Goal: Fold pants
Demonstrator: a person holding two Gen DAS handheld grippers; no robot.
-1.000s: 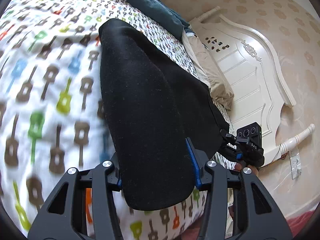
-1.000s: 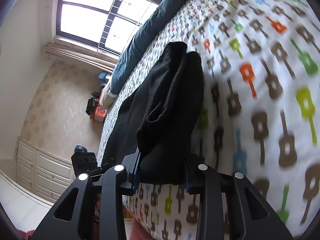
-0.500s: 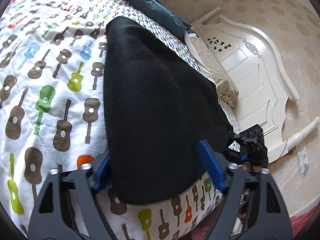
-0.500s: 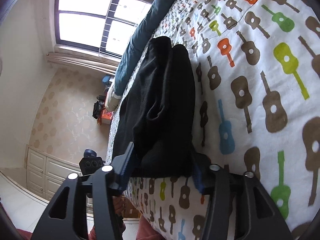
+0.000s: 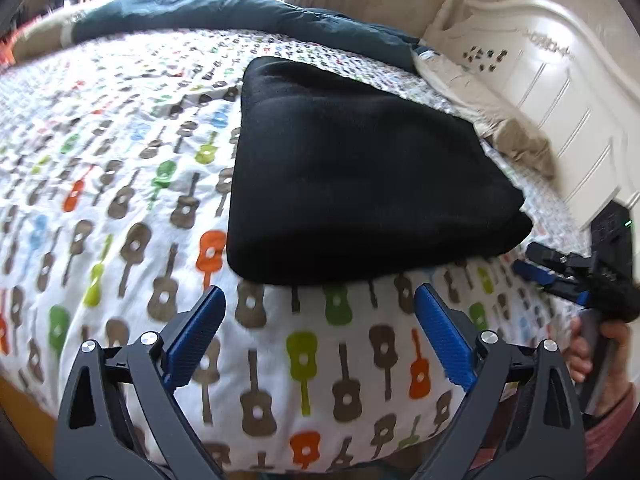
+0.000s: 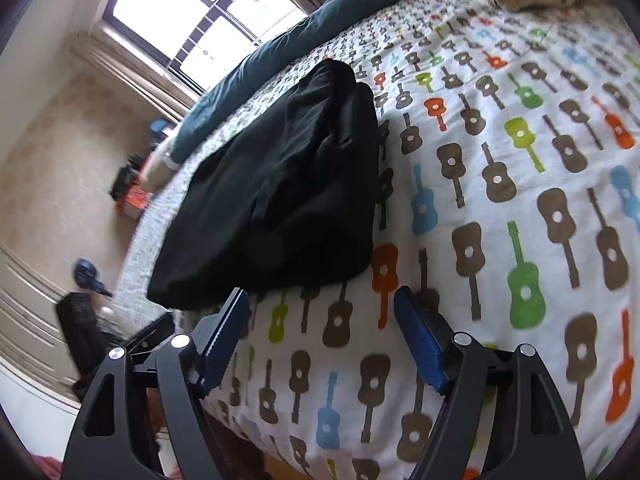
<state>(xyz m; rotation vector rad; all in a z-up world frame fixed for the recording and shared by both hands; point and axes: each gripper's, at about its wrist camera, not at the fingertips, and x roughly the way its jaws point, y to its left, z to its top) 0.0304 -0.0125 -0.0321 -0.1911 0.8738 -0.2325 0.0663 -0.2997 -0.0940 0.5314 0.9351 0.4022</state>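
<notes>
The black pants (image 5: 360, 176) lie folded in a thick flat stack on the guitar-print bedspread (image 5: 120, 208). They also show in the right wrist view (image 6: 288, 200), with folded layers along the near edge. My left gripper (image 5: 320, 304) is open and empty, just short of the stack's near edge. My right gripper (image 6: 320, 304) is open and empty, just below the stack's near corner. The right gripper also shows in the left wrist view (image 5: 560, 276) at the bed's right edge.
A dark teal duvet (image 5: 240, 16) lies along the far side of the bed. A beige pillow (image 5: 500, 120) rests by the white headboard (image 5: 560, 80). A window (image 6: 208, 12) and wall cabinets (image 6: 24, 320) are at the left in the right wrist view.
Both grippers have opened, let go of the pants and pulled back toward the bed's near edge. The pants now lie flat in a folded stack.
</notes>
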